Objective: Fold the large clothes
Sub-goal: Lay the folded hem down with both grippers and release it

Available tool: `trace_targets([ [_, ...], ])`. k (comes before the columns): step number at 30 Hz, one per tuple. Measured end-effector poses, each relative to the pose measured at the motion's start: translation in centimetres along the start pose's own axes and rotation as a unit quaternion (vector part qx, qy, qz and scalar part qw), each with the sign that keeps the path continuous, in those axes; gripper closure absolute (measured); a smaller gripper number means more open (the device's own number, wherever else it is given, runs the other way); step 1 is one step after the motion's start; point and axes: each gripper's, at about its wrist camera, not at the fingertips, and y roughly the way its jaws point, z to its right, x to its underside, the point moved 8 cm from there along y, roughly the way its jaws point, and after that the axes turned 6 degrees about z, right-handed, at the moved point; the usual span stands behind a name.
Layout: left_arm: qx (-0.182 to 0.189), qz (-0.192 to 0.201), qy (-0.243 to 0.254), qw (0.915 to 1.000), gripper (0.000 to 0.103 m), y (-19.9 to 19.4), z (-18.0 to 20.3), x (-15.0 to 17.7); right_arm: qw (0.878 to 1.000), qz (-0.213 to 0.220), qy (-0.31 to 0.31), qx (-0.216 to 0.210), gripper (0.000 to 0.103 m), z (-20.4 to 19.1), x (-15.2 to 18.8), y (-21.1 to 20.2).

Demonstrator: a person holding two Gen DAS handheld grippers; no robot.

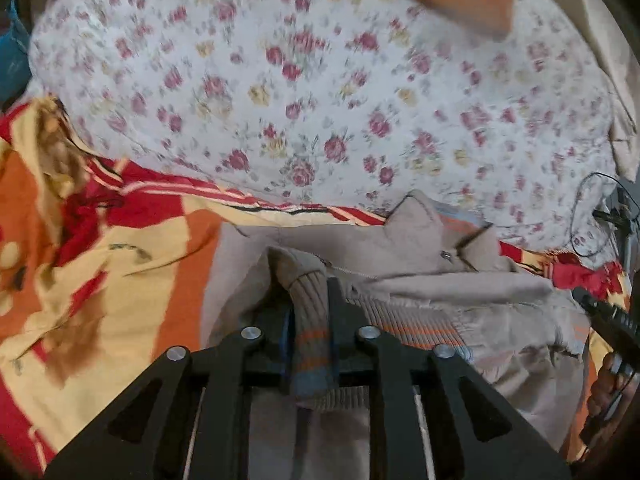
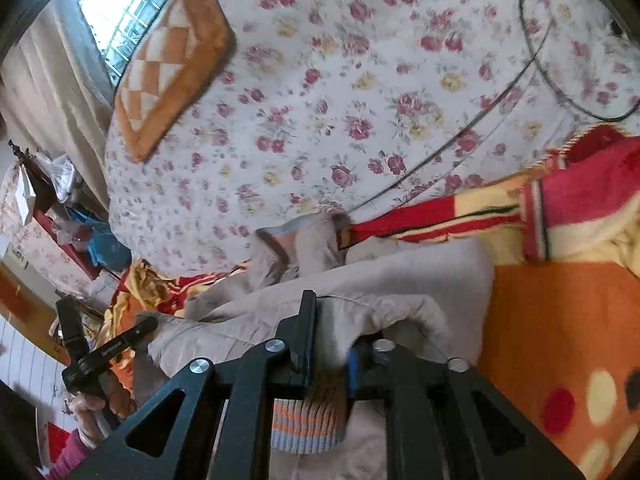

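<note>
Jacket [image 1: 400, 280], beige, bunched on orange-red blanket [image 1: 120, 280] beside floral sheet [image 1: 320, 80]; left gripper [image 1: 310, 316] and right gripper [image 2: 330, 336] each clamped on its ribbed hem.

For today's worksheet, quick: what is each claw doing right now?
Left claw: shut on jacket hem.
Right claw: shut on jacket hem.

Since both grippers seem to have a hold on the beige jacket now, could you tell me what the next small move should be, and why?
Probably carry both held parts forward together toward the collar. The left gripper is shut on a ribbed striped cuff, the right gripper on ribbed striped knit, and the jacket lies bunched on the blanket, fold unfinished.
</note>
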Motion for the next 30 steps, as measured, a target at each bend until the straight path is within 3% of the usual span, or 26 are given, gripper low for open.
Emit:
trace_targets([
  [1,0.009,-0.012,-0.015,0.9998,0.079,0.8,-0.3,0.1,1.000,0.000,-0.013,0.015,0.070,0.2,0.0,-0.1],
  [3,0.032,-0.034,-0.042,0.9980,0.047,1.1,-0.7,0.2,1.000,0.014,-0.020,0.013,0.056,0.0,-0.1,-1.5],
  [5,0.044,-0.028,-0.049,0.9974,0.037,-0.2,-0.9,-0.1,0.999,0.030,-0.019,0.004,0.053,-0.2,-0.2,-3.9],
  [7,0.030,-0.011,-0.031,0.9990,0.033,-2.0,-1.4,-0.5,0.999,0.031,-0.042,0.006,0.053,-0.9,0.3,-5.7],
  [9,0.019,-0.003,-0.021,0.9996,0.026,-3.5,-1.8,0.0,0.997,-0.001,-0.074,-0.016,0.062,-2.5,1.9,-5.8],
  [11,0.005,-0.008,-0.014,0.9999,0.025,-3.5,-2.2,0.6,0.994,-0.041,-0.103,-0.018,0.062,-3.7,3.4,-4.0],
  [14,-0.028,-0.035,0.011,0.9989,0.021,-1.7,-2.6,2.4,0.987,-0.066,-0.137,0.053,0.062,-3.9,3.7,1.0],
  [18,-0.087,-0.061,0.066,0.9922,0.016,3.0,-2.9,2.5,0.979,-0.108,-0.109,0.133,0.064,-1.4,2.4,8.7],
  [20,-0.092,-0.053,0.055,0.9928,0.016,3.6,-3.2,1.2,0.981,-0.099,-0.087,0.143,0.064,-1.3,1.7,8.8],
  [22,-0.067,-0.043,0.016,0.9967,0.016,2.5,-3.4,0.0,0.984,-0.072,-0.094,0.133,0.057,-2.7,1.3,6.9],
  [24,-0.035,-0.025,-0.013,0.9990,0.016,0.7,-3.6,-0.7,0.986,-0.060,-0.117,0.104,0.043,-5.0,1.9,4.8],
  [27,-0.036,-0.004,-0.022,0.9991,0.016,-1.8,-4.6,-1.1,0.982,-0.073,-0.165,0.051,0.035,-9.7,3.9,3.5],
  [30,-0.039,-0.021,-0.022,0.9988,0.016,-2.6,-5.5,0.5,0.972,-0.096,-0.215,0.024,0.026,-13.5,6.2,5.2],
])
